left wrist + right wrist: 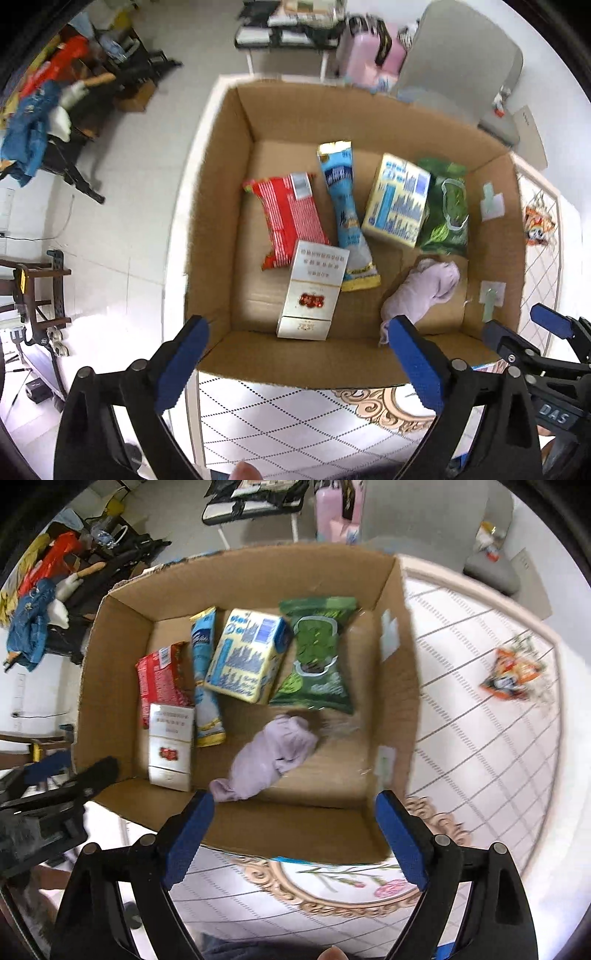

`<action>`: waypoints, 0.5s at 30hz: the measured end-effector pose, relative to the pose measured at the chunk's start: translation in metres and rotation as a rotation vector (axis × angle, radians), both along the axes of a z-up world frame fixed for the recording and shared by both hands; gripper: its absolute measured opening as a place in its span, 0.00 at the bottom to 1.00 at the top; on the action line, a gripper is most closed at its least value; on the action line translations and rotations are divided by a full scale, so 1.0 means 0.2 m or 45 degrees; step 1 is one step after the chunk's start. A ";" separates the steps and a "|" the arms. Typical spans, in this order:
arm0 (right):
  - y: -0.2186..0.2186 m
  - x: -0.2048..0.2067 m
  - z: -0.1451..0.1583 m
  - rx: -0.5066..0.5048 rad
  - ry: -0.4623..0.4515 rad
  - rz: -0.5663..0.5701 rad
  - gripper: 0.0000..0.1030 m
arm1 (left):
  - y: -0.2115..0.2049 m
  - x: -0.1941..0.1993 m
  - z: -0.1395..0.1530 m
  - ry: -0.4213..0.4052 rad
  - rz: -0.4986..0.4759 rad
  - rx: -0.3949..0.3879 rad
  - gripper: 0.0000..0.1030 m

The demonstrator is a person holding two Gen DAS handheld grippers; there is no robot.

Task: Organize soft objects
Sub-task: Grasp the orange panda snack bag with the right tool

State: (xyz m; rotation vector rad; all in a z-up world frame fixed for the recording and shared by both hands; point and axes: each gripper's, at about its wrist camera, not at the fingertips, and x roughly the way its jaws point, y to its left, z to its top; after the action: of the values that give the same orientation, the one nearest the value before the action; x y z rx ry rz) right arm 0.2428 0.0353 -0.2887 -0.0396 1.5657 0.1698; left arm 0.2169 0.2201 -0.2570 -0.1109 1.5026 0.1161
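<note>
Left wrist view: cardboard box (221, 206) holding red packet (291, 218), blue sachet (345, 206), yellow-blue carton (399, 201), green bag (448, 206), white-gold pack (314, 291), lilac cloth (421, 291). Print unreadable. Left gripper (301, 365) and right gripper (295, 843) both agape, empty, above near wall. Orange packet (511, 674) on desk (480, 738).

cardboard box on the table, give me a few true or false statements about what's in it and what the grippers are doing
1. The lavender cloth lies inside the cardboard box. True.
2. The right gripper is shut on the cloth. False: it is open and holds nothing.
3. The green snack bag lies beside the yellow and blue carton. True.
4. The orange snack packet is in the box. False: it lies outside on the patterned table.
5. The left gripper holds the white cigarette pack. False: it is open and empty.
</note>
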 end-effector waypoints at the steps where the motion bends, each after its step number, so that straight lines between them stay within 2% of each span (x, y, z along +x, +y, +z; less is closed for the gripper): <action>1: -0.01 -0.01 0.02 -0.004 -0.013 0.003 0.88 | 0.00 -0.01 0.02 -0.013 0.002 0.003 0.97; 8: -0.07 -0.05 0.13 0.068 -0.066 -0.010 0.89 | -0.10 -0.05 0.17 -0.119 -0.013 0.022 0.97; 12: -0.22 -0.04 0.19 0.153 -0.086 -0.109 0.89 | -0.20 -0.04 0.23 -0.159 -0.045 0.028 0.97; 15: -0.44 -0.01 0.22 0.197 -0.108 -0.231 0.89 | -0.27 0.00 0.23 -0.163 -0.060 0.008 0.97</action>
State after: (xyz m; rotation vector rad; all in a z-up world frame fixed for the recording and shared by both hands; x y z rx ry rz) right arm 0.2407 -0.0528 -0.2442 0.2134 1.4589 0.1435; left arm 0.2160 0.1671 -0.2110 -0.0769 1.3757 0.0743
